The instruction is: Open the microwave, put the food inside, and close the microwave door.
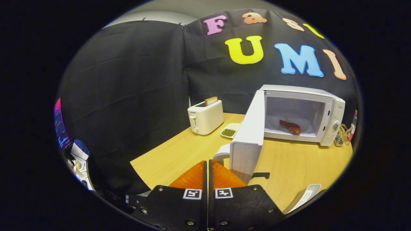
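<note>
The gripper view rides on the gripper (207,166), looking forward along its two fingers, which lie pressed together with nothing between them; it sits just above the near edge of the wooden table (298,166), facing the microwave (305,112) standing well beyond the fingers and to their right; the microwave's open door (249,138) swings toward the camera.
</note>
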Tool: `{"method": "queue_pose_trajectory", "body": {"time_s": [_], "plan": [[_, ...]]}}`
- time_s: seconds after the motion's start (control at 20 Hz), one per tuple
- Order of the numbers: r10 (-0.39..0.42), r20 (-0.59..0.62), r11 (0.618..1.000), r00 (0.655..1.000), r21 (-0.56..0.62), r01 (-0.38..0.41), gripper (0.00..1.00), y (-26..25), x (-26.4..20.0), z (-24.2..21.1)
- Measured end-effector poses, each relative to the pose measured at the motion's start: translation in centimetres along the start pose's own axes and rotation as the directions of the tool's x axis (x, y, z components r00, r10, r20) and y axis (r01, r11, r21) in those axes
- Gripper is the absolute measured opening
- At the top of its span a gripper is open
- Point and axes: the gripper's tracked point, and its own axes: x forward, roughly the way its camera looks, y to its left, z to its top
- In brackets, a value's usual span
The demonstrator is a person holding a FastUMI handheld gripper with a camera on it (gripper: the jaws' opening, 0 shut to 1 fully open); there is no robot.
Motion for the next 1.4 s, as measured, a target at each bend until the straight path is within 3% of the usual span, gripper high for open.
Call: {"method": "queue_pose_trajectory", "body": {"time_s": [0.6,1.4], "plan": [[-0.025,-0.014,0.999,1.000,0.022,0.025,0.01,-3.7,-3.0,-1.3],[-0.238,-0.006,0.968,0.971,0.078,0.237,0.02,-16.2,-4.5,1.1]]}}
